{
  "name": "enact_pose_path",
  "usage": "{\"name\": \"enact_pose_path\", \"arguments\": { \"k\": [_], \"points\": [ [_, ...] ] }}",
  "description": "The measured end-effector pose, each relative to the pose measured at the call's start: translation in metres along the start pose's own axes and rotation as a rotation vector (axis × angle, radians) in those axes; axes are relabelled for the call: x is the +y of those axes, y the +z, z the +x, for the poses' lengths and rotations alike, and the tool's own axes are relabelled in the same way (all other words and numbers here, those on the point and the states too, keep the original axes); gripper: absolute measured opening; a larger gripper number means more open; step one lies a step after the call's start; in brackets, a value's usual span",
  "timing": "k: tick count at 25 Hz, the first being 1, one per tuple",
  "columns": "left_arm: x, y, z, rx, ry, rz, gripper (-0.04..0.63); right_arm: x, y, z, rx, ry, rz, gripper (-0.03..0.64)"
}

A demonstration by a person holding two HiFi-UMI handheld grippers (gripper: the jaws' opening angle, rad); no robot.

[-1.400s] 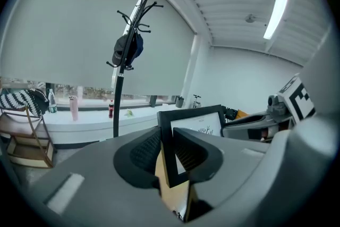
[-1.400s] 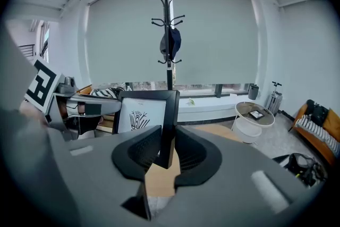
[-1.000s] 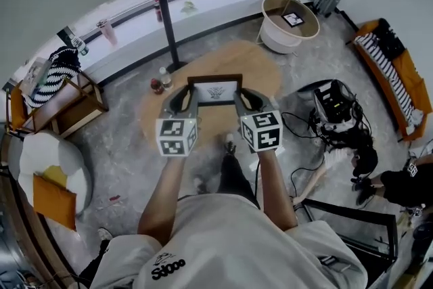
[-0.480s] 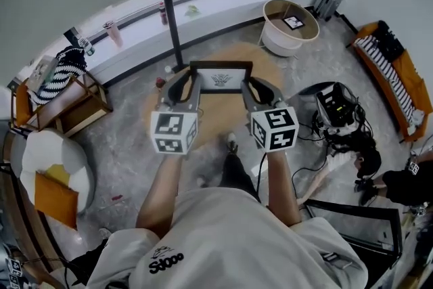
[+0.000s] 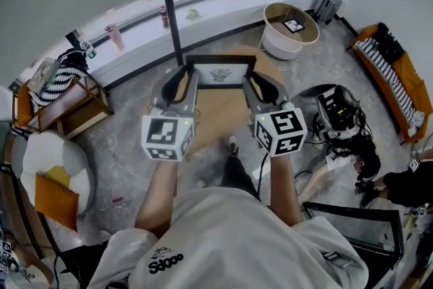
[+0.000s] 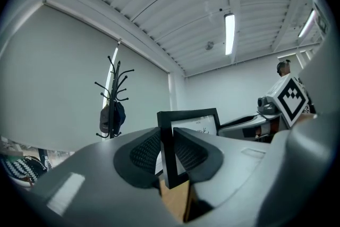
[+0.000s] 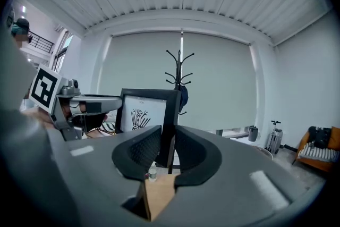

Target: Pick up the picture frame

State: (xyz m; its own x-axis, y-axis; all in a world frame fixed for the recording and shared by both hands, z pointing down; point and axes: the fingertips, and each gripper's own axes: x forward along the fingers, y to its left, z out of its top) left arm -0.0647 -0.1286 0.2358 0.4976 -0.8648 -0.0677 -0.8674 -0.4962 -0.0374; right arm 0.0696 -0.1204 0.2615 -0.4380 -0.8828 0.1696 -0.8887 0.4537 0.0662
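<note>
- The left gripper (image 5: 179, 86) has its jaws shut tight on the picture frame's (image 5: 220, 72) left side.
- The right gripper (image 5: 262, 87) jaws squeeze the right side.
- The table (image 5: 213, 117) is below the jaws.

You hold the picture frame (image 5: 221, 72) upright and level in the air, clear above the round wooden worktop (image 5: 215, 113). It is black, with a white mat and a small dark plant drawing. Its 2 side edges sit clamped in your left tongs (image 6: 166, 142) and right tongs (image 7: 168, 140).
</note>
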Motion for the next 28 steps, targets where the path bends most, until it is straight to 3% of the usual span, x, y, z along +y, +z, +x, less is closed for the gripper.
{"name": "enact_pose_path", "arguments": {
  "k": [12, 28],
  "points": [
    [-0.015, 0.024, -0.015, -0.048, 0.009, 0.058, 0.08, 0.0, 0.015, -0.019, -0.051, 0.01, -0.026, 0.081],
    [0.001, 0.016, -0.005, -0.032, 0.021, 0.052, 0.08, 0.0, 0.012, 0.004, -0.036, 0.027, -0.026, 0.081]
  ]
}}
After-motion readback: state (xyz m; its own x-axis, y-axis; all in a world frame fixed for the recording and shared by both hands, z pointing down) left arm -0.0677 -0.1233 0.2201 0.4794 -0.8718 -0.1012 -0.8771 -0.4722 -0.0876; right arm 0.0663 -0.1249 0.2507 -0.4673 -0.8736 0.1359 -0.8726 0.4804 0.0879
